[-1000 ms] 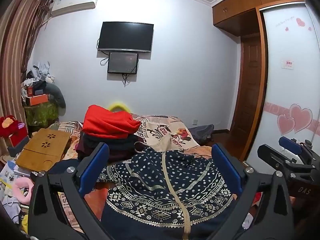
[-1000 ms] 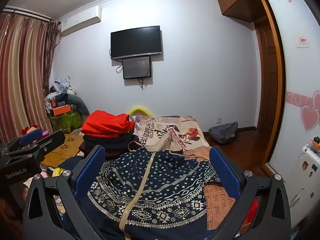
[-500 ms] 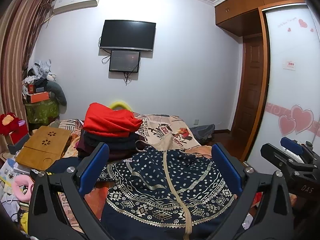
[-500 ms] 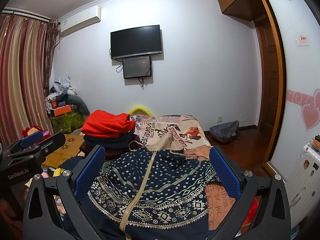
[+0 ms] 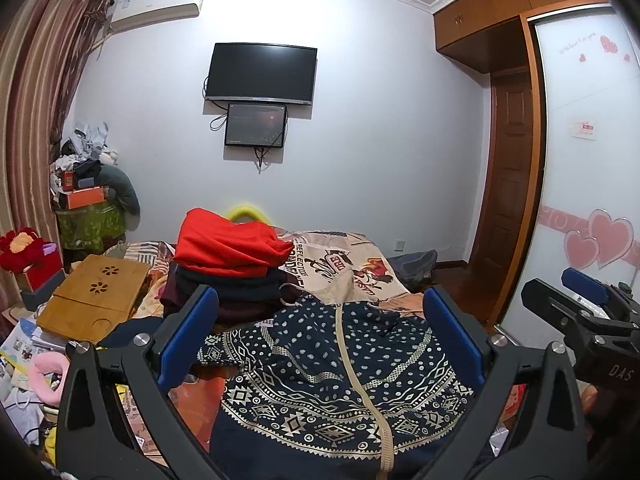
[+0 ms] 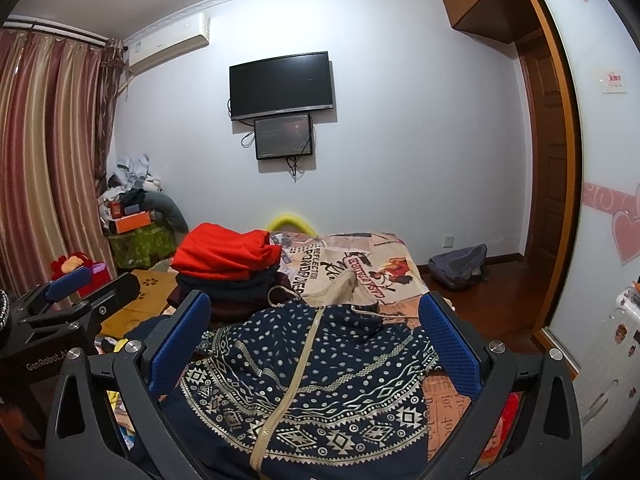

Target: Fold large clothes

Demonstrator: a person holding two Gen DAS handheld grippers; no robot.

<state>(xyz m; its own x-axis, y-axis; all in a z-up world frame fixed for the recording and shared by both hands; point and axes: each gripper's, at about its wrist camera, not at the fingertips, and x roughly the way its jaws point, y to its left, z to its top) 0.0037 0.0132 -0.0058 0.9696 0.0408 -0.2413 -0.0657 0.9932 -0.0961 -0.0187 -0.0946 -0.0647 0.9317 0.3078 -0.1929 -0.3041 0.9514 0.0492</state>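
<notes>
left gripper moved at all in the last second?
Yes, slightly. The wall TV has slid a little to the right in the left wrist view, so the left gripper has swung slightly left.

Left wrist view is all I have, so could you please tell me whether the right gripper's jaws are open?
Observer: Yes. The right gripper has its jaws wide apart, and the patterned jacket shows between them, not gripped.
Operator: Thank you. Is the grey bag near the door fully on the floor?
Observer: Yes, the grey backpack lies whole on the wooden floor, apart from the bed.
</notes>
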